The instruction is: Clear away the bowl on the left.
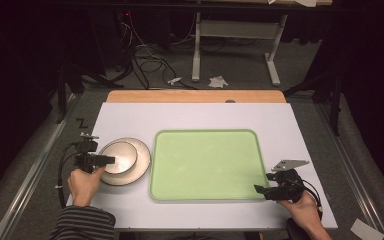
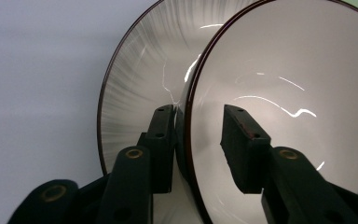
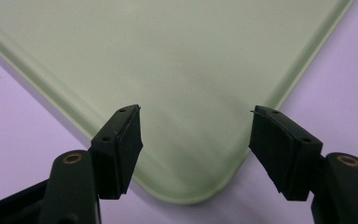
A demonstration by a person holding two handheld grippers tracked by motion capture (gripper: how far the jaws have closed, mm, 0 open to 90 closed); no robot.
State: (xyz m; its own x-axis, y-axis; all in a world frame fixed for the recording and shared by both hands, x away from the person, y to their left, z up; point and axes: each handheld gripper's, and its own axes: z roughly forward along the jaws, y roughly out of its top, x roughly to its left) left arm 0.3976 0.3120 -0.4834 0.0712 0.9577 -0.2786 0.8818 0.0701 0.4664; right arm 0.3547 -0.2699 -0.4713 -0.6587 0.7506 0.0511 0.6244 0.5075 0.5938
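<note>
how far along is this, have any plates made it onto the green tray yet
Nothing looks done yet: the green tray is bare. In hand: the left gripper has its jaws astride the rim of the small plate, one inside and one outside, not yet closed; that plate sits on the large plate, left of the tray. The right gripper hangs open over the tray's corner. If the tray is the goal, both plates are left to move.

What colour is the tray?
Pale green tray; the high view shows it best.

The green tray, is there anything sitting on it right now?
No, the green tray lies bare in the high view; the two stacked plates sit beside it on the white table.
</note>
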